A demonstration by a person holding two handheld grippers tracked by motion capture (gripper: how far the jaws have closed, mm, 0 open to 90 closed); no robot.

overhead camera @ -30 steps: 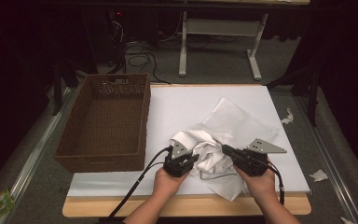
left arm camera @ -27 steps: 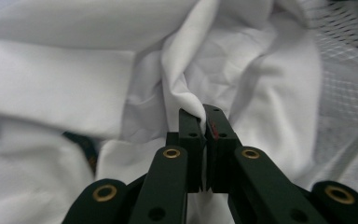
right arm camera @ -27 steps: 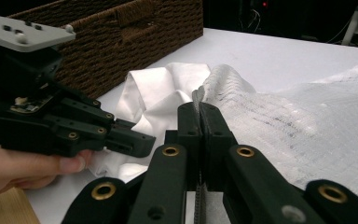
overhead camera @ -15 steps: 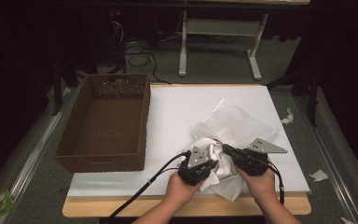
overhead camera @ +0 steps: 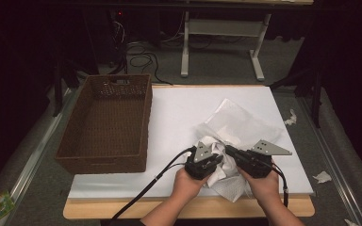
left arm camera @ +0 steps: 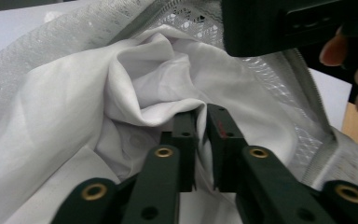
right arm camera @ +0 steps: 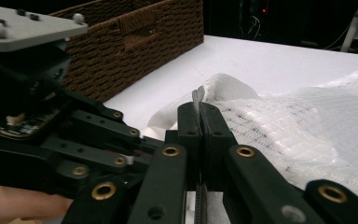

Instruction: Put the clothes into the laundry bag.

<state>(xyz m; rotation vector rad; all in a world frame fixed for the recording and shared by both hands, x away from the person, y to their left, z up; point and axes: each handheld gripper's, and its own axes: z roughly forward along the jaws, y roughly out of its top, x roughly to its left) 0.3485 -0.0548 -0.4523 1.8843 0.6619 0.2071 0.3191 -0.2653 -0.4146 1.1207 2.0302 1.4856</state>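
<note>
A white mesh bag (overhead camera: 245,125) lies crumpled on the table's near right, with a white cloth (overhead camera: 212,143) bunched at its mouth. My left gripper (overhead camera: 217,157) points into that mouth. In the left gripper view its jaws (left arm camera: 200,114) have just been opening to a narrow gap. A fold of the cloth (left arm camera: 140,79) rests against the tips, inside the mesh bag (left arm camera: 51,42). My right gripper (overhead camera: 227,149) is shut on the bag's edge, and in the right gripper view the seam sits between its closed jaws (right arm camera: 198,108) beside the mesh bag (right arm camera: 298,126).
A brown wicker basket (overhead camera: 106,120) stands empty along the left of the white tabletop (overhead camera: 184,108). Paper scraps (overhead camera: 323,176) lie on the grey floor to the right. A white table frame (overhead camera: 221,28) and cables are beyond the far edge.
My left gripper has moved right, up against the right gripper, and carried the bunched cloth toward the bag's mouth. The right gripper has kept still.
</note>
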